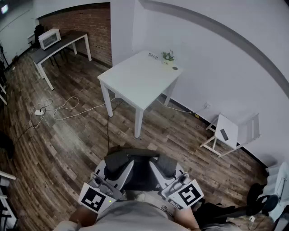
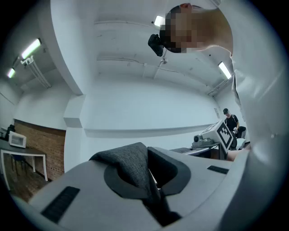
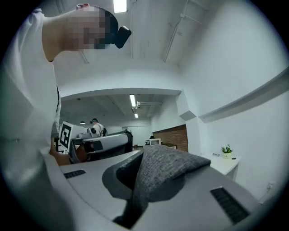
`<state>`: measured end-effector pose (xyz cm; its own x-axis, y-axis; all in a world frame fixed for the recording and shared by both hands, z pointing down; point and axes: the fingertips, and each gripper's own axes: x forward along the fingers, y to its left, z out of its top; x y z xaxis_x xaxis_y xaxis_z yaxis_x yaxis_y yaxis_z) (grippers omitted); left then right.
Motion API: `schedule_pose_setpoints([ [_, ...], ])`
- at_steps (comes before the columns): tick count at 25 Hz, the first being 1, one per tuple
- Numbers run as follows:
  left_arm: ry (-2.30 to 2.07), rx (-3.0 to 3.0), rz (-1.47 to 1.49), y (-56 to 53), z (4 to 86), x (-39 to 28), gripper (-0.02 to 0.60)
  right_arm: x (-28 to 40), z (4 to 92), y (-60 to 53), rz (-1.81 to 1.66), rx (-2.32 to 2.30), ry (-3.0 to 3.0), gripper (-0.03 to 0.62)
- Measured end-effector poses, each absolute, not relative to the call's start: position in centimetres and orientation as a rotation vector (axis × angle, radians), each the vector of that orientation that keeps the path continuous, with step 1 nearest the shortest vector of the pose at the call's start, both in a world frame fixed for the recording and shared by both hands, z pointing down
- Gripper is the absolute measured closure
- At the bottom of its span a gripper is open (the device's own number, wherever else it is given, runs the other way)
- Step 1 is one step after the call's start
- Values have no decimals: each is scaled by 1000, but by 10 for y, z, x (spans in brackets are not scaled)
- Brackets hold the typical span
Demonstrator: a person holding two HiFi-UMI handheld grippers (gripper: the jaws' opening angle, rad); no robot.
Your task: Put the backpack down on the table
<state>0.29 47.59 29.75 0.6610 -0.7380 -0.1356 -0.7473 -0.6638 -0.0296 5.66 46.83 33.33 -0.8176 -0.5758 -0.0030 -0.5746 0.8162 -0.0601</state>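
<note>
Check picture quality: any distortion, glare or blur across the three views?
Head view: strong fisheye bend, dimmer left side, white table evenly lit. Left gripper view: round vignette, bright ceiling tubes, backpack fabric sharp. Right gripper view: same vignette, fabric sharp, far room dimmer.

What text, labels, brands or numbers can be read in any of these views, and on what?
None readable in any view.
Left marker cube on the left gripper: black square pattern only, no letters.
Right marker cube on the right gripper: same, pattern only.
Microwave: any label is too small to read.
Green lit panel, maybe a sign: too small to read.
</note>
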Motion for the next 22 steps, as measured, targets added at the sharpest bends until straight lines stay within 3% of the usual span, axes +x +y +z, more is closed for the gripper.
schedule_pose_setpoints([
  [22,1370,-2683,207,461,301,37,537,93,336,461,-53,-855,2975,554],
])
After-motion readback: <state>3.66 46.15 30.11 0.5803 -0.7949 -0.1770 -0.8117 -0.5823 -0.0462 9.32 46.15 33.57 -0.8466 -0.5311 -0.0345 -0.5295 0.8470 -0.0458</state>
